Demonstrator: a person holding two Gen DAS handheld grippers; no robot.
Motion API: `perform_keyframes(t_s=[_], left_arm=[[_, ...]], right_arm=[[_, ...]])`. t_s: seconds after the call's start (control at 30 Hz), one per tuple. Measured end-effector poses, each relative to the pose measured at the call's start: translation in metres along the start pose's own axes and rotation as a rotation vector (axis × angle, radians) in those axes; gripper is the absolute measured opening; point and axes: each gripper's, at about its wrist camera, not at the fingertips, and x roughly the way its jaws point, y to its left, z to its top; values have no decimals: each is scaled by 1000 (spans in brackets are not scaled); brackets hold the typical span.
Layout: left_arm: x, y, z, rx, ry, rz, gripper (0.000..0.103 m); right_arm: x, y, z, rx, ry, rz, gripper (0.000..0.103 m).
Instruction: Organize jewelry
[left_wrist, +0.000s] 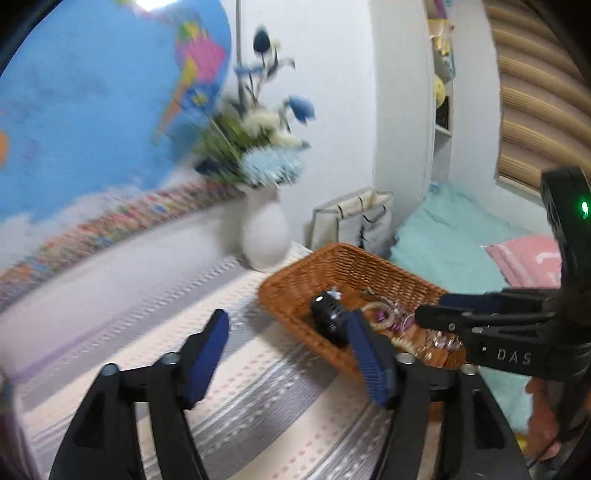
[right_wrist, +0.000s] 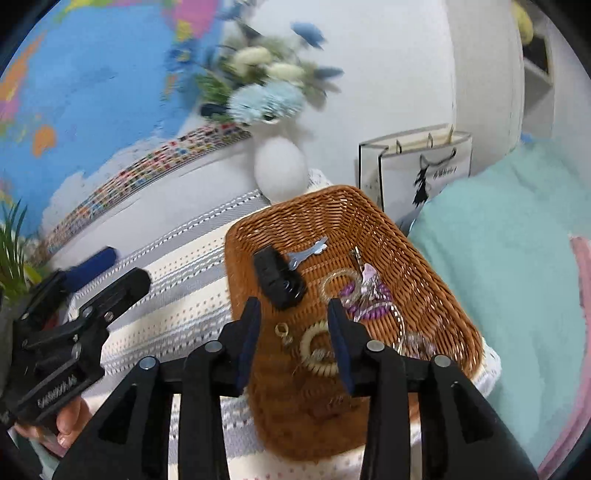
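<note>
A brown wicker basket (right_wrist: 424, 266) (left_wrist: 303, 280) sits on the striped tablecloth. It holds a black hair claw (right_wrist: 279, 282) (left_wrist: 328, 317), a silver clip (right_wrist: 308, 251), purple and clear spiral hair ties (right_wrist: 365, 295) (left_wrist: 388, 317), a cream spiral tie (right_wrist: 317, 354), a small gold ring (right_wrist: 282, 330) and a chain. My right gripper (right_wrist: 293, 332) is open and empty, just above the basket's near part; in the left wrist view it (left_wrist: 428, 314) reaches over the basket from the right. My left gripper (left_wrist: 288, 354) is open and empty, left of the basket, and shows in the right wrist view (right_wrist: 122, 273).
A white vase (right_wrist: 280, 170) of blue and white flowers stands behind the basket. A world map (right_wrist: 92, 92) covers the wall. A white gift bag (right_wrist: 417, 166) stands at the back right. A teal blanket (right_wrist: 509, 258) lies right of the table. A green plant (right_wrist: 14, 251) is at far left.
</note>
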Motion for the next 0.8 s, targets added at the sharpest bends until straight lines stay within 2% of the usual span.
perform_keyframes(t_s=[0.07, 0.13, 0.2, 0.3, 0.4, 0.6, 0.8], left_arm=[[-13, 1, -14, 9, -29, 23, 76], [-18, 2, -26, 13, -33, 40, 77], [-21, 2, -36, 35, -41, 62, 77], [-19, -1, -53, 81, -48, 93, 77], [-11, 1, -66, 94, -44, 82, 77], [2, 19, -81, 47, -19, 84, 77], [16, 34, -89, -8, 42, 78, 77]], right_arm=[[-13, 13, -13, -34, -47, -39, 53], [-25, 28, -27, -67, -96, -102, 66], [-31, 36, -37, -69, -127, -135, 70], [-34, 38, -47, -60, -144, -167, 71], [-30, 36, -53, -47, -141, -216, 71], [-11, 22, -62, 18, -104, -248, 71], [3, 15, -65, 46, -85, -284, 71]])
